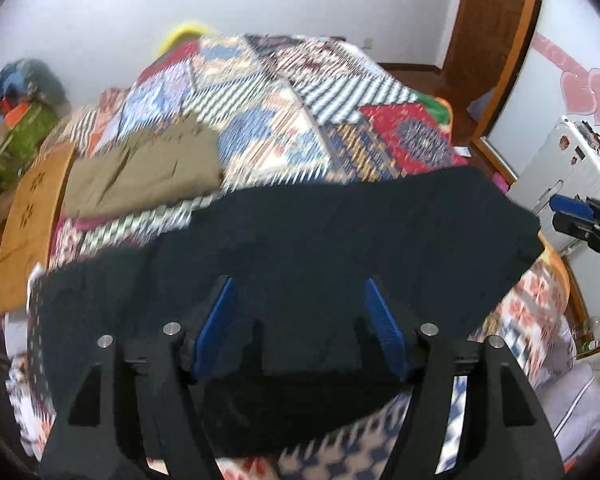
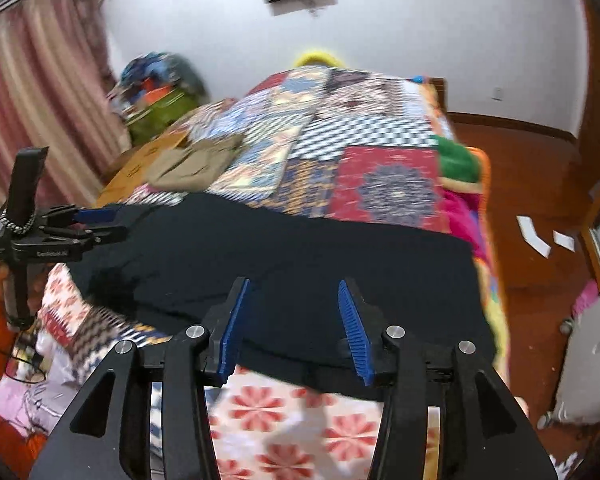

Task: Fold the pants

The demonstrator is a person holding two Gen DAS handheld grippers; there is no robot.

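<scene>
One khaki garment [image 1: 140, 172] beyond dark pants [image 1: 300, 248], patchwork quilt [image 1: 284, 120]

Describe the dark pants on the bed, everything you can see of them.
The pants are very dark, navy or black, of soft matte cloth with no pattern visible. They lie spread flat across the near part of the patchwork bedspread, lightly creased, looking already folded into a broad shape. The near edge lies between the open fingers of the right gripper. The left gripper, also open, hovers over their middle; neither clearly pinches the cloth. Tan folded pants lie apart, farther back.
</scene>
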